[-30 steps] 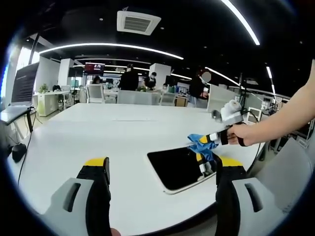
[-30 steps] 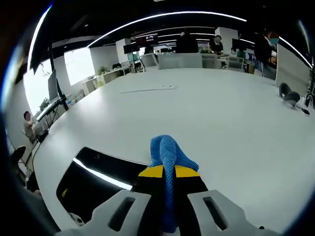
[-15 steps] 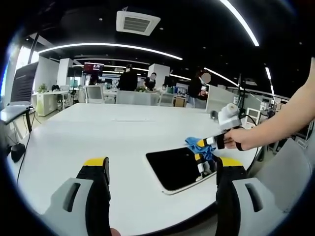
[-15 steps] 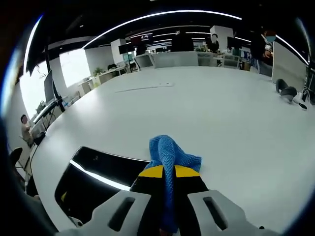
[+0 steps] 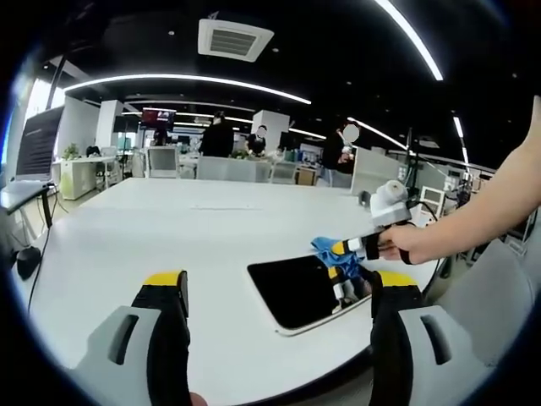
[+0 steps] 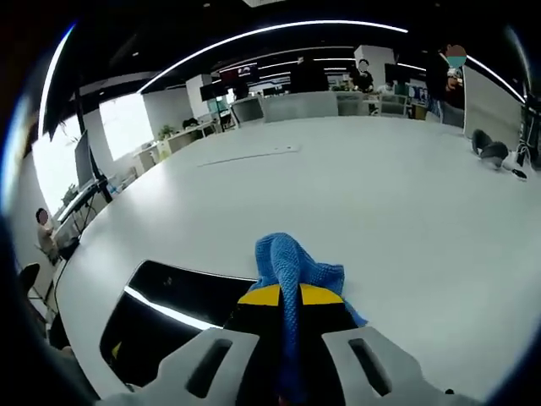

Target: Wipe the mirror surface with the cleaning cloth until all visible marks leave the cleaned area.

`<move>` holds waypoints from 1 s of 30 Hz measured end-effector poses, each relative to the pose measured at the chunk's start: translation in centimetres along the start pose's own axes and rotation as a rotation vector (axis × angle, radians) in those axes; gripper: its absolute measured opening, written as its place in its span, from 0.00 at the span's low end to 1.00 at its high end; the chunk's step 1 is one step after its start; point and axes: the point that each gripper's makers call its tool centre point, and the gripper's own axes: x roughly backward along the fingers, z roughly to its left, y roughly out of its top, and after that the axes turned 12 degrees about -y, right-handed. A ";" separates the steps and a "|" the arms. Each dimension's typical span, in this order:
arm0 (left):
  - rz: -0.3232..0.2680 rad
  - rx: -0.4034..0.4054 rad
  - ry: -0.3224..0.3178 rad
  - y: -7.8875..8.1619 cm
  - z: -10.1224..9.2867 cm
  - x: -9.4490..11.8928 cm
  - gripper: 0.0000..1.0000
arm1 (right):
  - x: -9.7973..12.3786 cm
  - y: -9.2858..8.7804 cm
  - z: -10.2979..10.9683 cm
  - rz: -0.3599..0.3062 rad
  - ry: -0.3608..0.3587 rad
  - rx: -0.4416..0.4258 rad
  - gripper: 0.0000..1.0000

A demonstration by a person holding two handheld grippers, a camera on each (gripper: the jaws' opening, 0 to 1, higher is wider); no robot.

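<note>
A dark rectangular mirror [image 5: 300,290] with a white rim lies flat on the white table [image 5: 169,228], near its front right edge. My right gripper [image 5: 348,249] comes in from the right, held by a hand, shut on a blue cleaning cloth [image 5: 331,251] that rests at the mirror's far right corner. In the right gripper view the cloth [image 6: 292,267] bulges out between the shut yellow-tipped jaws, with the mirror [image 6: 173,309] lying to the left of it. My left gripper [image 5: 279,292] hangs open before the table's near edge, its jaws either side of the mirror, apart from it.
The wide white table stretches far back. Small dark objects [image 6: 494,156] lie at its far right. Desks, chairs and several people [image 5: 221,135] stand in the office behind. A person's forearm [image 5: 473,224] reaches in from the right.
The right gripper with the cloth has slid a little leftward onto the mirror's corner. The left gripper has stayed open and still.
</note>
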 end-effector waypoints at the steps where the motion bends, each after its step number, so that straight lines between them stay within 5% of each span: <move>1: 0.000 -0.001 0.000 0.0 0.0 0.0 0.88 | 0.0 0.0 0.2 -0.001 0.002 0.001 0.00; 23: 0.001 0.000 -0.003 0.0 -0.1 0.0 0.87 | 2.0 -0.3 8.9 0.011 0.117 0.100 0.00; 30: 0.002 0.000 -0.005 0.0 -0.1 0.0 0.87 | 1.5 -0.3 10.2 0.011 0.156 0.122 0.00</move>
